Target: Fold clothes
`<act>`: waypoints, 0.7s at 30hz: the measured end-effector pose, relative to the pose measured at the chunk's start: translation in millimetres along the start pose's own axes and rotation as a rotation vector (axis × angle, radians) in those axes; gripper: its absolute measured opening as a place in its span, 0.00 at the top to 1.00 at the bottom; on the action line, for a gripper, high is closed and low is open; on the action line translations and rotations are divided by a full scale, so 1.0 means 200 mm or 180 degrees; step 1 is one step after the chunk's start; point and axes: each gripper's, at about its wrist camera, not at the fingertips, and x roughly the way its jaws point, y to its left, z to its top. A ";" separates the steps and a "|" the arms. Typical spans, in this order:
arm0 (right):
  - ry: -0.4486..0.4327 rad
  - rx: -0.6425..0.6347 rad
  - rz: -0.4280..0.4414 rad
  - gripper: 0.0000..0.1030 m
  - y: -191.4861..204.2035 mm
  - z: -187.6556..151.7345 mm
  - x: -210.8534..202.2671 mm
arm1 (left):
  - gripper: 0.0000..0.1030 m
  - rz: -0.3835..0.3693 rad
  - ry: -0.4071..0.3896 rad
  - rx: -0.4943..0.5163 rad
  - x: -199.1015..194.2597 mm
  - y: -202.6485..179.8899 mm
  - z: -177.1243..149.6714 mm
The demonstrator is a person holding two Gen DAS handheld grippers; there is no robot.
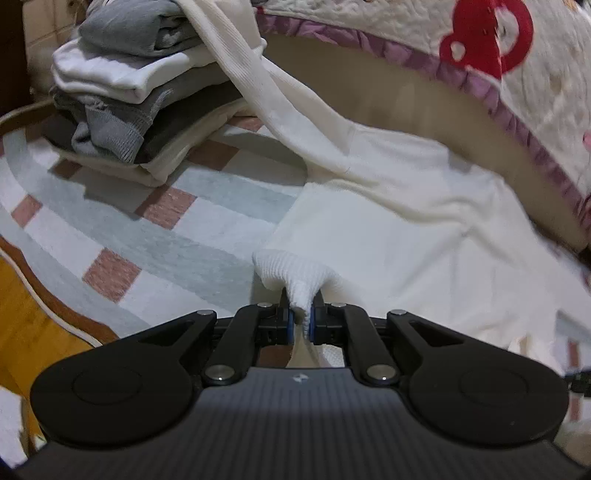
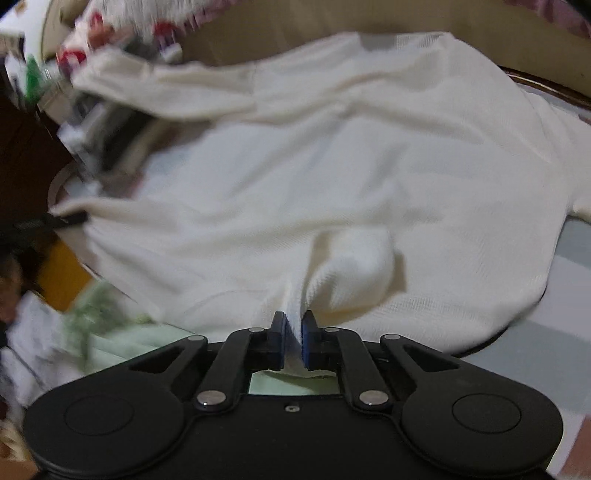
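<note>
Pinching a cream knit long-sleeved top at bunched edges: left gripper and right gripper are clamped on it. Top is spread over checked rug, one sleeve draped on folded clothes stack.

Home bedroom — quilt, folded clothes stack, checked rug.

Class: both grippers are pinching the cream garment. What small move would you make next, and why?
Probably draw both grips apart to tension the cloth. The left gripper and right gripper each pinch the cream garment, which lies rumpled, one sleeve draped over the folded pile.
</note>
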 end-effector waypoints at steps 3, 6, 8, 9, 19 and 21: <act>-0.0132 0.0442 0.0097 0.89 -0.02 -0.04 -0.09 | 0.94 -0.0088 -0.0055 -0.0150 -0.02 0.00 0.00; -0.0044 0.1043 0.0092 0.88 -0.09 -0.12 -0.05 | 0.94 -0.0125 -0.0006 -0.0082 -0.01 -0.01 -0.03; -0.0007 0.1251 0.0163 0.86 -0.10 -0.14 -0.01 | 0.94 -0.0154 0.0026 -0.0055 -0.01 0.01 -0.04; 0.0005 0.1311 0.0216 0.82 -0.09 -0.14 0.02 | 0.94 -0.0168 0.0042 -0.0041 -0.01 0.01 -0.05; 0.0077 0.0972 0.0352 0.55 -0.10 -0.39 0.08 | 0.94 -0.0345 0.0210 -0.0078 0.05 0.11 -0.15; 0.0086 0.0709 0.0251 0.83 -0.04 -0.38 0.11 | 0.94 -0.0335 0.0270 -0.0093 0.08 0.13 -0.18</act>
